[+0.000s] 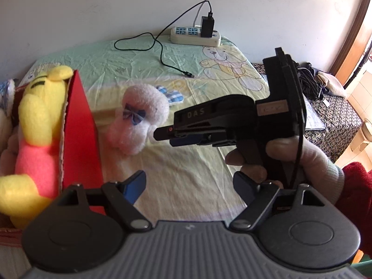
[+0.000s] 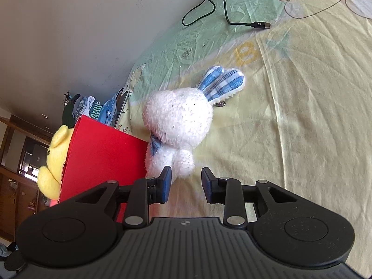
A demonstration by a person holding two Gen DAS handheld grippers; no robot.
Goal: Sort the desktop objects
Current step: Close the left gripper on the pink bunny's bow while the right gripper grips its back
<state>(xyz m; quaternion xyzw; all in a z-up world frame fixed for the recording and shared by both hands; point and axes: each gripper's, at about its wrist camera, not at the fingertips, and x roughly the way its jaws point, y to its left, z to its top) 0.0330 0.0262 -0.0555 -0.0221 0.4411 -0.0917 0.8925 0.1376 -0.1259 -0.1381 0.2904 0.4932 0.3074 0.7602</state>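
Observation:
A white plush rabbit (image 2: 179, 121) with blue checked ears lies on the yellow-green sheet, close beside a red box (image 2: 102, 155). My right gripper (image 2: 186, 183) is open just short of the rabbit's feet, with nothing between its fingers. In the left wrist view the rabbit (image 1: 139, 121) lies mid-sheet, and the right gripper (image 1: 167, 138), held by a gloved hand, points at it from the right. A yellow bear plush (image 1: 39, 116) in a pink shirt sits inside the red box (image 1: 81, 127). My left gripper (image 1: 189, 186) is open over bare sheet, empty.
A white power strip (image 1: 195, 36) with a black charger lies at the far edge by the wall. Its black cable (image 2: 260, 25) trails across the sheet beyond the rabbit. Piled clothes (image 1: 311, 81) lie at the right, off the sheet.

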